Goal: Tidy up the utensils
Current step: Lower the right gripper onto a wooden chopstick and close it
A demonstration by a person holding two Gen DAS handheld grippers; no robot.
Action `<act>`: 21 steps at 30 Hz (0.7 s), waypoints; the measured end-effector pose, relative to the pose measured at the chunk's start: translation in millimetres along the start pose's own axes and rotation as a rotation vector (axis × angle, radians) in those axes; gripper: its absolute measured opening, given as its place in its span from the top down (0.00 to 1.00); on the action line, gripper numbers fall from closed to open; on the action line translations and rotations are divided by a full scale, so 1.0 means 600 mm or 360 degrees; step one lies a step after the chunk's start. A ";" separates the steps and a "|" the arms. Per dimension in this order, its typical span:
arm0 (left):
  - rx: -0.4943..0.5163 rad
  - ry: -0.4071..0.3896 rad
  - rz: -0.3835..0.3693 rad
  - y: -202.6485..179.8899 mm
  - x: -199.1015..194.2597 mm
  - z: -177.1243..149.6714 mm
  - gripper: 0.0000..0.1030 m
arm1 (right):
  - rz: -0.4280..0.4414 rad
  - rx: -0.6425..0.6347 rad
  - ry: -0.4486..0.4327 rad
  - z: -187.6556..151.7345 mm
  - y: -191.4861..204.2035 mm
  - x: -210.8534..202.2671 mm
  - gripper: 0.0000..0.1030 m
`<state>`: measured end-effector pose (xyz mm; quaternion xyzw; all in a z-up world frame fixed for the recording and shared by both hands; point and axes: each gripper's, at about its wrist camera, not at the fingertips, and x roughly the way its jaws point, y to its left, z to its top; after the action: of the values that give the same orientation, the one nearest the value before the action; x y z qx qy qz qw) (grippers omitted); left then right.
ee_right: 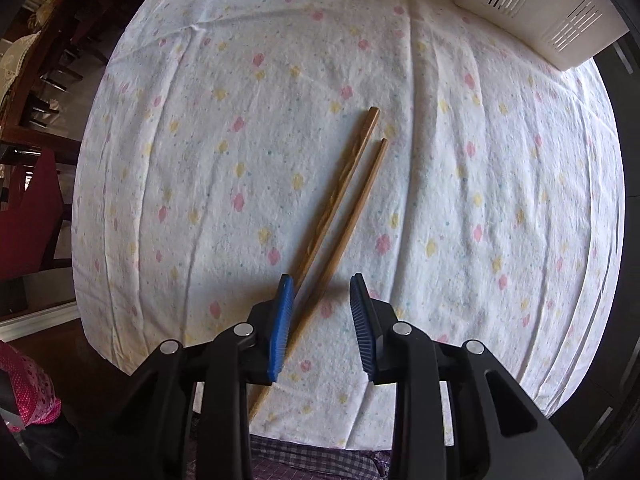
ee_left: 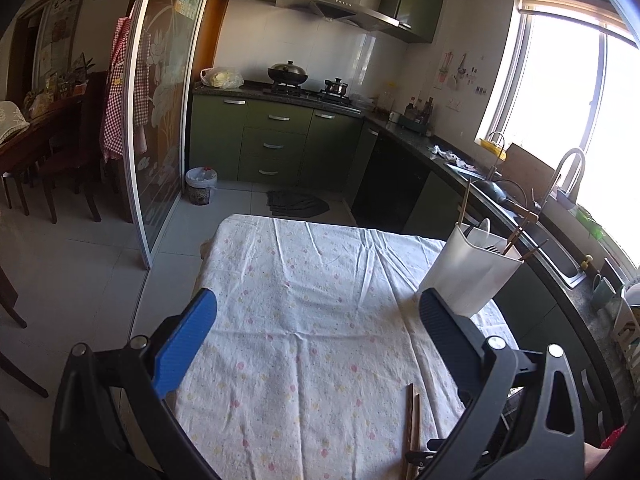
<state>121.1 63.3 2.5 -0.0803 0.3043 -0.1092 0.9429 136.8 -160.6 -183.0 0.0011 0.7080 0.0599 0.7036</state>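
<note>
Two wooden chopsticks point(ee_right: 340, 200) lie side by side on the flowered tablecloth point(ee_right: 200, 140); their near ends pass between my right gripper's fingers. My right gripper point(ee_right: 321, 286) is open just above them, holding nothing. A white utensil holder point(ee_left: 470, 270) stands at the table's right edge with a white spoon, chopsticks and other utensils in it; its slotted side shows in the right wrist view point(ee_right: 540, 12). My left gripper point(ee_left: 318, 304) is wide open and empty above the table; the chopsticks' far ends point(ee_left: 412, 420) show below it.
The table point(ee_left: 300, 264) stands in a kitchen. A dark counter with sink and tap point(ee_left: 560, 216) runs along the right. Green cabinets and a stove point(ee_left: 304, 92) are at the back. A bin point(ee_left: 200, 184) and chairs point(ee_left: 60, 168) stand to the left.
</note>
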 end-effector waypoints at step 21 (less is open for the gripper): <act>0.0052 -0.0028 -0.0079 -0.005 -0.023 0.001 0.06 | 0.0012 0.0183 0.0110 0.006 -0.021 0.008 0.72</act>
<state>109.9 64.2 11.2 -0.0733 0.2920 -0.1367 0.9437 141.4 -172.6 -188.7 0.0421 0.7341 0.0218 0.6774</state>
